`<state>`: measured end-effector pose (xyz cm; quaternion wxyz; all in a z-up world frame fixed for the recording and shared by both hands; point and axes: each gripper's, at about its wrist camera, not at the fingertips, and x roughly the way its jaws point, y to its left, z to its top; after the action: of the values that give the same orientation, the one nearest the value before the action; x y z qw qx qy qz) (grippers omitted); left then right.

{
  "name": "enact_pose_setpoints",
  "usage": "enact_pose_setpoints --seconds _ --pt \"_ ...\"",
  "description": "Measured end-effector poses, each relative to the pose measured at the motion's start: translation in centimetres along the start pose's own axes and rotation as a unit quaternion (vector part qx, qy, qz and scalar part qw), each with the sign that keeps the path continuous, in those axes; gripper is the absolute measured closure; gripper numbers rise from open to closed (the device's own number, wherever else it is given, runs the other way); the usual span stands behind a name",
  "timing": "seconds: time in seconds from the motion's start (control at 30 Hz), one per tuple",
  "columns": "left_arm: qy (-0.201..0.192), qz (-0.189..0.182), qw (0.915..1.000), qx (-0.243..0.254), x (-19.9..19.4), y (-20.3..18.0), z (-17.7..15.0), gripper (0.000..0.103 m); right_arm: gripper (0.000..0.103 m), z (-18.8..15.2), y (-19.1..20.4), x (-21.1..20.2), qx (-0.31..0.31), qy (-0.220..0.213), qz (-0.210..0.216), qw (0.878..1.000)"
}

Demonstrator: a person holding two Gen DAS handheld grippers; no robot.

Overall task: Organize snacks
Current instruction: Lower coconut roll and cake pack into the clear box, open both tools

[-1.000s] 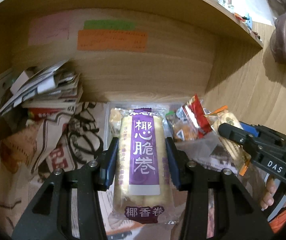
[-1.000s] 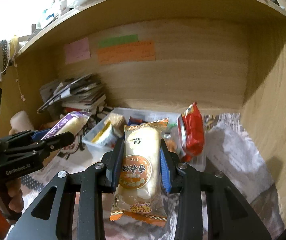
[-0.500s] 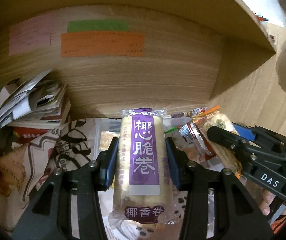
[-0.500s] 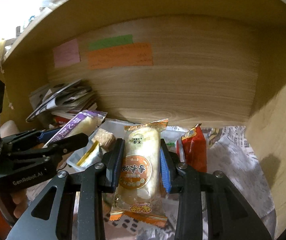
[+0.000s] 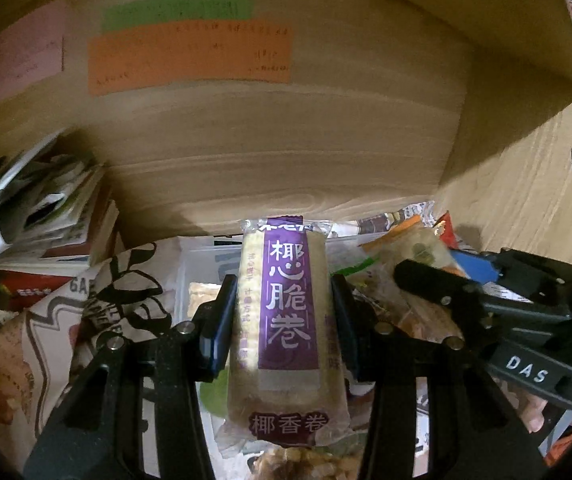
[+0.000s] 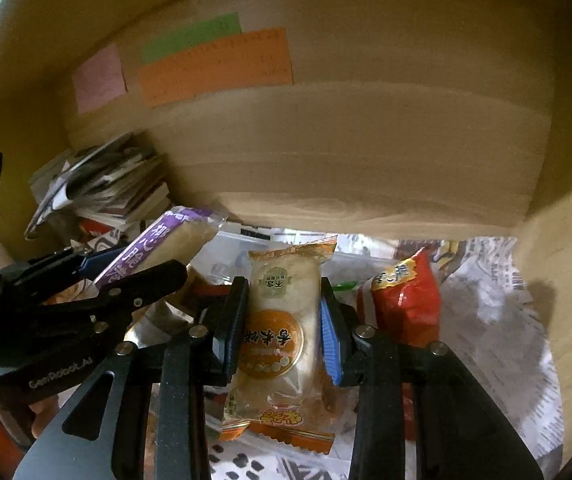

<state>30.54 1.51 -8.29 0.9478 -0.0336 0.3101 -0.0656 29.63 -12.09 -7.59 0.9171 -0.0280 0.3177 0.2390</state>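
Two snacks carried: purple-label roll [image 5: 288,316] clamped in left gripper [image 5: 283,320] jaws; orange-label cake [image 6: 281,320] clamped in right gripper [image 6: 281,324] jaws. Both now deeper in the shelf than a second ago, clear bin [image 6: 229,246] just ahead of jaws. Release likely next.

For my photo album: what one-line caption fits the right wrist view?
Right gripper holds an orange-labelled snack pack before a wooden shelf.
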Motion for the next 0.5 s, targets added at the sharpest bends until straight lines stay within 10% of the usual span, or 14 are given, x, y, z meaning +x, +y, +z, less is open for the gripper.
enact_pose_setpoints --seconds 0.5 --pt "-0.003 -0.014 0.9999 -0.004 -0.8 0.6 0.1 0.054 0.059 0.3 0.2 0.1 -0.009 0.005 -0.018 1.0"
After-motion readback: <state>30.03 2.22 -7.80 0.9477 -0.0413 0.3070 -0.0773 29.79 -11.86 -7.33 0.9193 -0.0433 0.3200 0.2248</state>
